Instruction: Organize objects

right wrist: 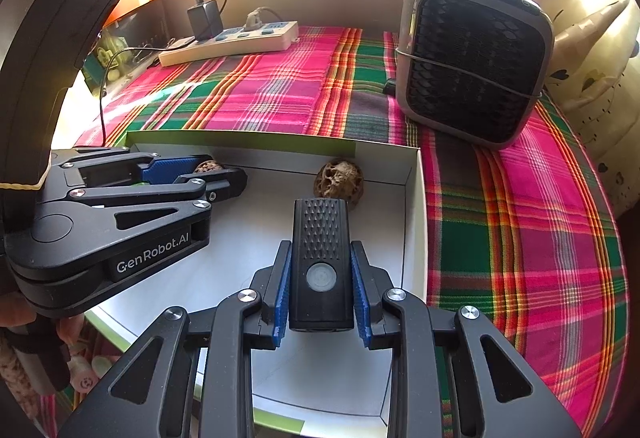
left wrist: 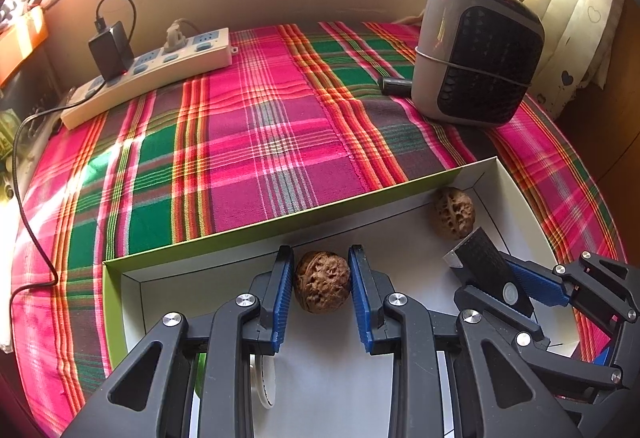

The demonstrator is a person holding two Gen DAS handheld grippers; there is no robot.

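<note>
Walnut (left wrist: 322,281) sat between left gripper's (left wrist: 322,288) blue pads inside the white tray (left wrist: 490,174), seemingly pinched, though contact was hard to confirm. Right gripper (right wrist: 322,288) clenched a small black flashlight (right wrist: 321,262) over the tray. Second walnut (right wrist: 340,180) lay just ahead; lowering the flashlight could knock it rolling.

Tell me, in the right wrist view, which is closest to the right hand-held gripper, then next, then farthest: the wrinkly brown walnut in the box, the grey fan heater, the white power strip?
1. Wrinkly brown walnut: just ahead of the right hand-held gripper, inside the white cardboard box.
2. Grey fan heater: farther back, to the right, on the plaid cloth.
3. White power strip: farthest, back left by the wall.
</note>
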